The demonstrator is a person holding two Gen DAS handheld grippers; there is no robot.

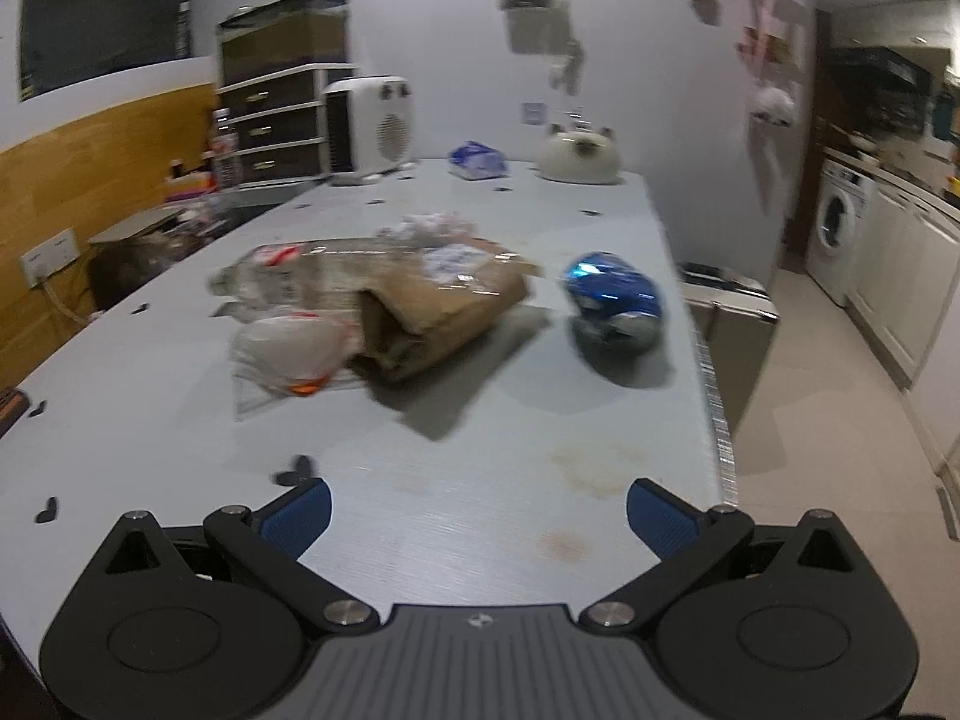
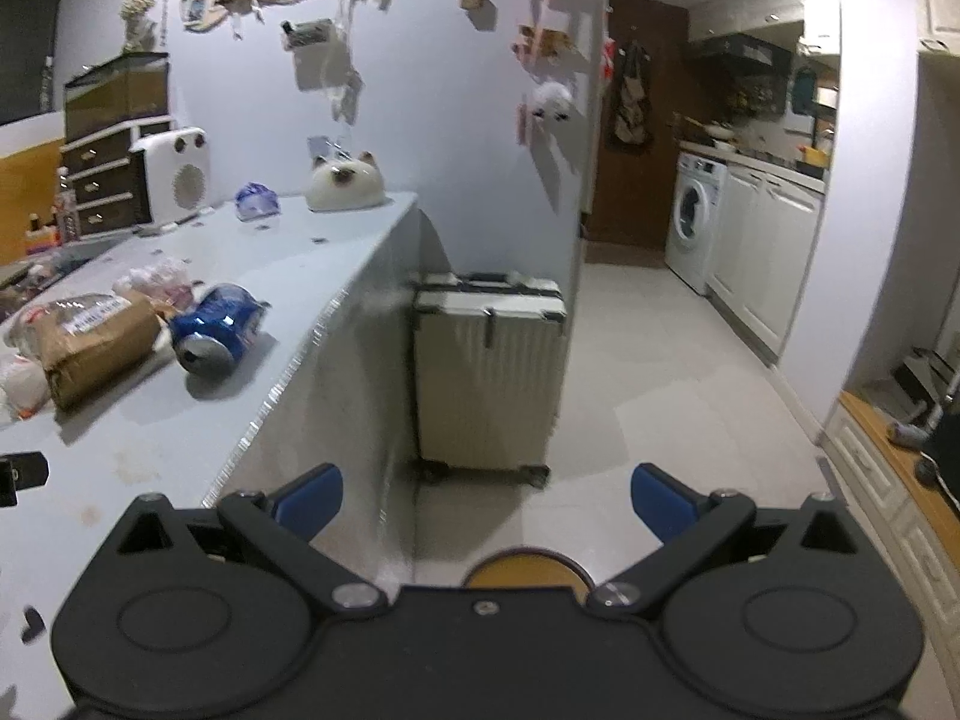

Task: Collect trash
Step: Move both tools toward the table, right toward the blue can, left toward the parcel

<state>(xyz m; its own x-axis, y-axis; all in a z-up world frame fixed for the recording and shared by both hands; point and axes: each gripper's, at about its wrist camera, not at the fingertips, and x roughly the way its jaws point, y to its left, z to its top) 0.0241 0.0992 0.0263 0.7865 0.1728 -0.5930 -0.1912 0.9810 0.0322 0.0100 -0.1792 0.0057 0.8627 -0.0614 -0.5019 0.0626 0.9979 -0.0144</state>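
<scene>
Left gripper hovers over the near end of the grey table, jaws wide, nothing held; right gripper hangs off the table's right edge above the floor, jaws wide too, empty. Trash sits mid-table: crushed blue can by the right edge, brown paper bag just left of it, clear plastic wrappers touching the bag's left side, crumpled tissue behind. White suitcase stands on the floor beside the table.

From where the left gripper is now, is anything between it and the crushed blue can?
Nothing visible. The left gripper is open over bare table, and the blue can lies ahead to the right near the table edge. The brown paper bag sits left of the can, off that line.
</scene>
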